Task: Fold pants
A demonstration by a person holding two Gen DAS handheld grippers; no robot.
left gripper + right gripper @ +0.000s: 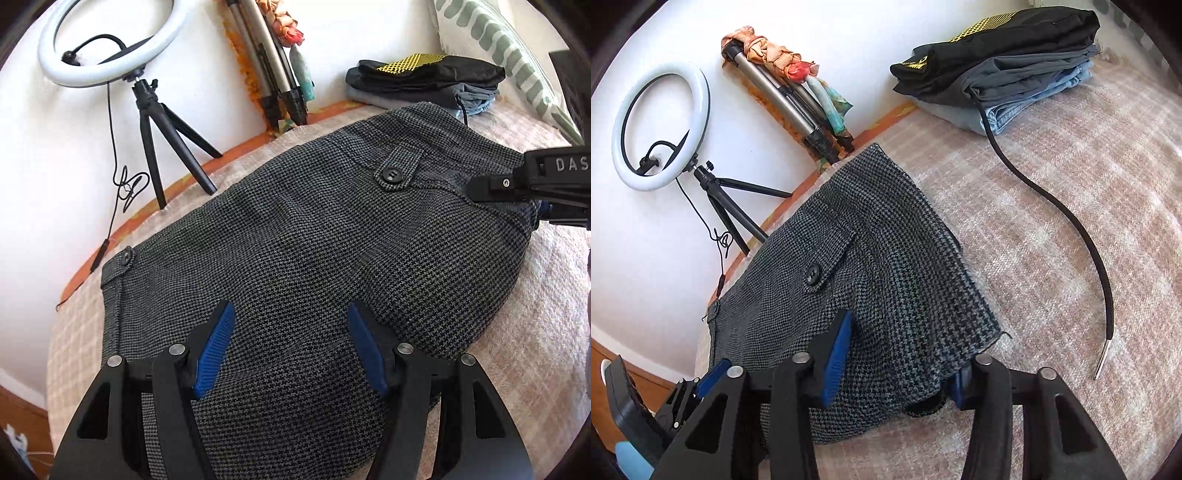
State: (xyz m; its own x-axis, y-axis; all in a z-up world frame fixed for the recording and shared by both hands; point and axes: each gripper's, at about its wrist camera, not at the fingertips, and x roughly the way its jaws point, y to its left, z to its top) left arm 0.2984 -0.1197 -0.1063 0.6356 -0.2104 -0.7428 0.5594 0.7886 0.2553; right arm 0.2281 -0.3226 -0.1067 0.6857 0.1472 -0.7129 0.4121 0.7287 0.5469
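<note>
Grey houndstooth pants [314,266] lie folded on the blanket-covered bed [1071,229], long axis running away from both tongs; left gripper [291,347] and right gripper [901,362] hover spread apart over the near edge

Your left hand-held gripper [291,347] is spread wide, its two blue pads [216,349] well apart and angled outward at the tips, with nothing pinched between them. Your right hand-held gripper [897,363] is likewise parted wide, one blue pad standing up on the left and the other low on the right. Seen from the left wrist, your right gripper reaches in level from the right edge.
</note>
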